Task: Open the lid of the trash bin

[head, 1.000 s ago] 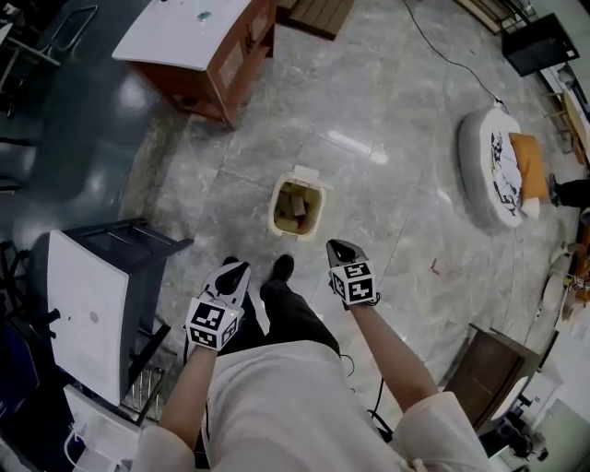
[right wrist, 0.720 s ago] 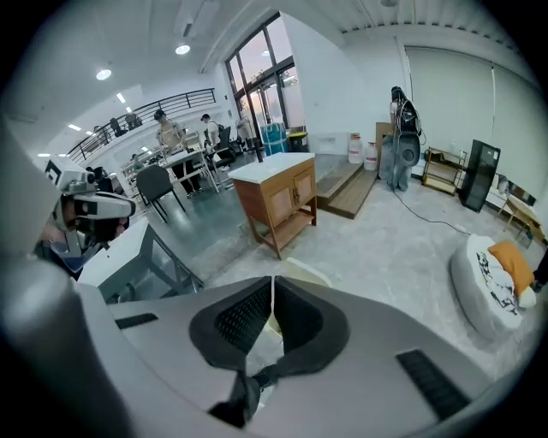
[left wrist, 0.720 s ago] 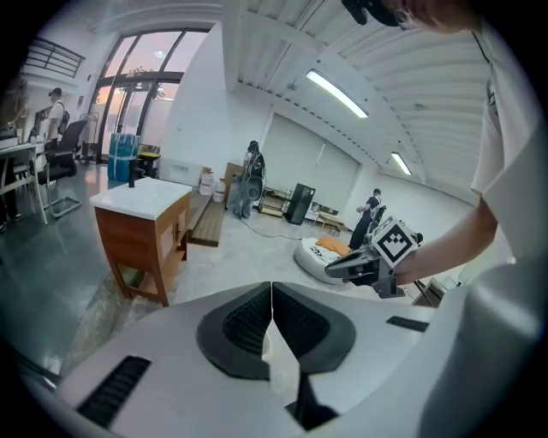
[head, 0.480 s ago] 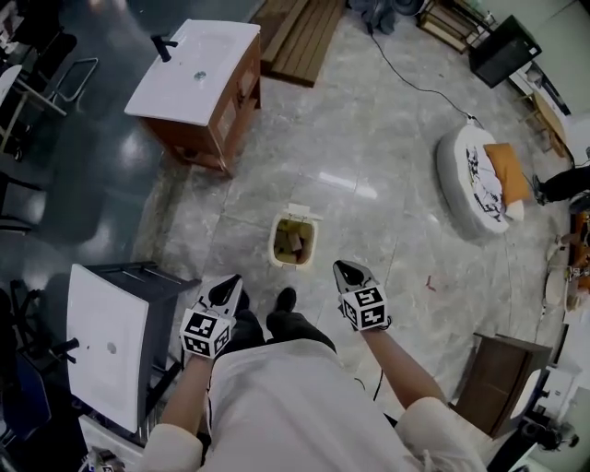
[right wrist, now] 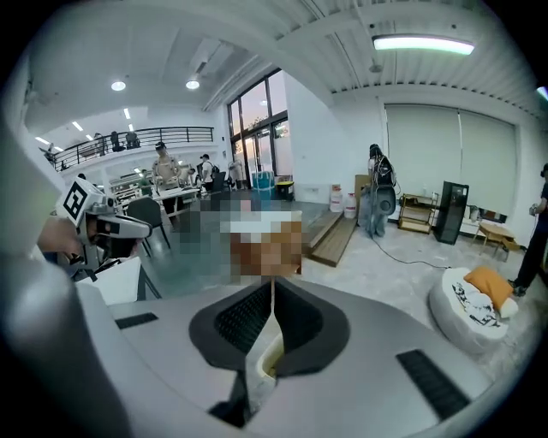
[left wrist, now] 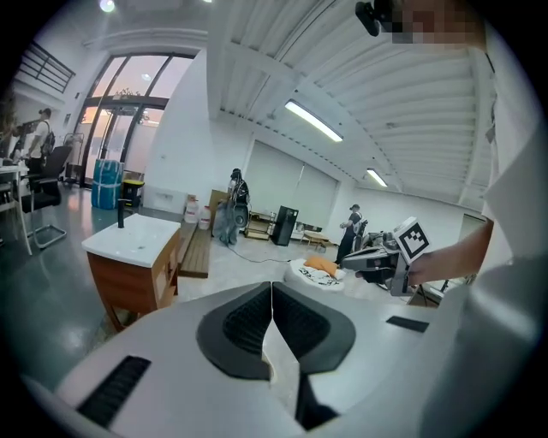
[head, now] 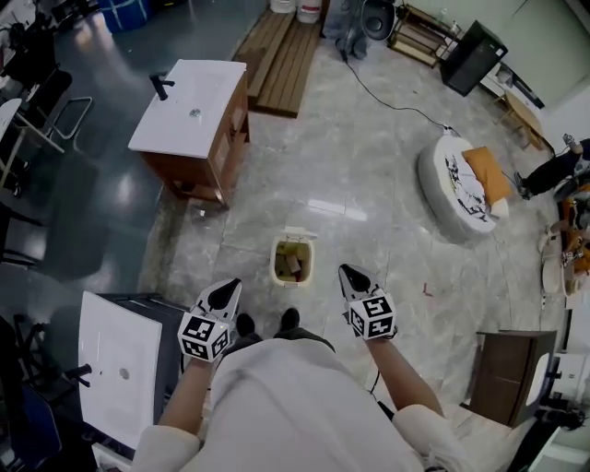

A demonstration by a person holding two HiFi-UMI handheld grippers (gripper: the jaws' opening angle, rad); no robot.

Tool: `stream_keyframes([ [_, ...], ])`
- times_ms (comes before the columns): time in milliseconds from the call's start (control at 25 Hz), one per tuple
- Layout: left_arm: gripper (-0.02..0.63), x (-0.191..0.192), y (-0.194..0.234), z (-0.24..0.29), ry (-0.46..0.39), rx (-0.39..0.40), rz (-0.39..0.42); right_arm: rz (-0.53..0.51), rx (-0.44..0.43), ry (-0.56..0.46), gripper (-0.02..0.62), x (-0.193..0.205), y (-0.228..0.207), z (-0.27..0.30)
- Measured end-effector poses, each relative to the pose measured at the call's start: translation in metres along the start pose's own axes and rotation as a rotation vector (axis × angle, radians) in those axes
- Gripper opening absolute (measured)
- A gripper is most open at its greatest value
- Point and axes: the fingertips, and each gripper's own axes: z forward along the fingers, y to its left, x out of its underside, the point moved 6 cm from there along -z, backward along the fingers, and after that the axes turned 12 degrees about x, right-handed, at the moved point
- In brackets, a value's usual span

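Marble floor (head: 369, 166), glossy, w/ the trash bin (head: 292, 267) standing just ahead of the person's shoes (head: 289, 319). Its lid (head: 297, 234) looks tipped back at the far rim, contents showing. Prob. light, thin, stiff plastic on a hinge. Bin could skid on this floor, so pinch the lid's free edge only. Left claw (head: 227, 291) & right claw (head: 351, 275) hover either side, apart from it, both closed tight, holding nothing. Sink cabinet (head: 189, 120) well apart, far left.

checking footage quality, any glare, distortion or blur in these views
Head view: sharp, with bright glare on the glossy floor beyond the trash bin. Left gripper view: heavy fisheye, dark corners, a mosaic patch top right. Right gripper view: same fisheye, bright ceiling lamp, another patch mid-frame.
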Motion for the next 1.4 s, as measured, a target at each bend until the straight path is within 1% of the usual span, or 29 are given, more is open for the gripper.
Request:
stream_keyframes([
  [360,0.018,-0.038,-0.007,-0.021,-0.08,0.03,0.057,-0.026,0.063,-0.118,0.035,-0.03,0.001,-0.039],
  [720,0.018,-0.059,-0.008,-0.032,-0.1,0.049,0.11,-0.018,0.115,-0.217,0.036,-0.059,-0.001,-0.074],
  [1080,0.018,-0.071,-0.018,-0.035,-0.125,0.08,0.154,-0.003,0.178,-0.291,0.035,-0.055,-0.001,-0.102],
  [1400,0.018,-0.065,-0.017,-0.039,-0.126,0.079,0.141,0.014,0.189,-0.297,0.034,-0.05,0.002,-0.112],
])
